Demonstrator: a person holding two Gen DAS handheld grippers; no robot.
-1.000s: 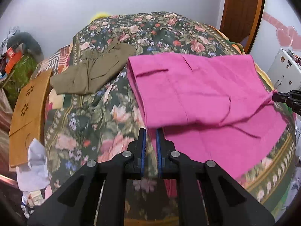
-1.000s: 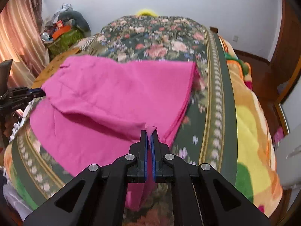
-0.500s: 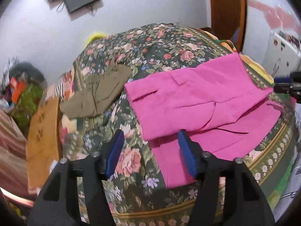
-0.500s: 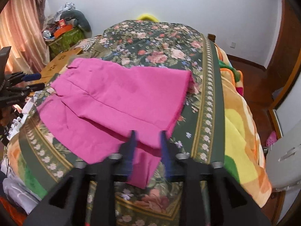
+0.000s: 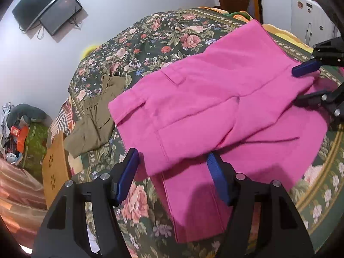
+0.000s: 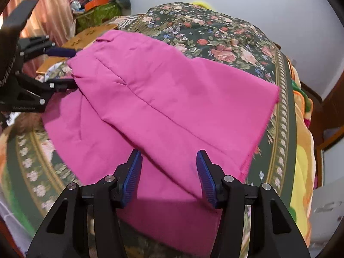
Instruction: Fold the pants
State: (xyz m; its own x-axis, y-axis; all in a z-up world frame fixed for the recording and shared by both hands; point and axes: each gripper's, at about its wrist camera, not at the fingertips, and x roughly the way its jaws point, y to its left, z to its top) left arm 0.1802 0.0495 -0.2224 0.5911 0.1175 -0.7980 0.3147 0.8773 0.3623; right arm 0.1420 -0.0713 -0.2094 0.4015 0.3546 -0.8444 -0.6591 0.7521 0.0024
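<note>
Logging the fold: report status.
Left gripper open, right gripper open. Pink pants folded over on bed. Olive garment alongside, clear.

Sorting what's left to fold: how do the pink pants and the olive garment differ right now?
The pink pants lie spread flat, one layer folded over, between both open grippers; the olive garment sits crumpled, away from them. The pink pants cover far more of the bed. Both rest on the floral bedspread.

A home bedroom: floral-covered bed (image 5: 163, 34), wall-mounted television (image 5: 60, 13), curtain (image 6: 53, 6).
</note>
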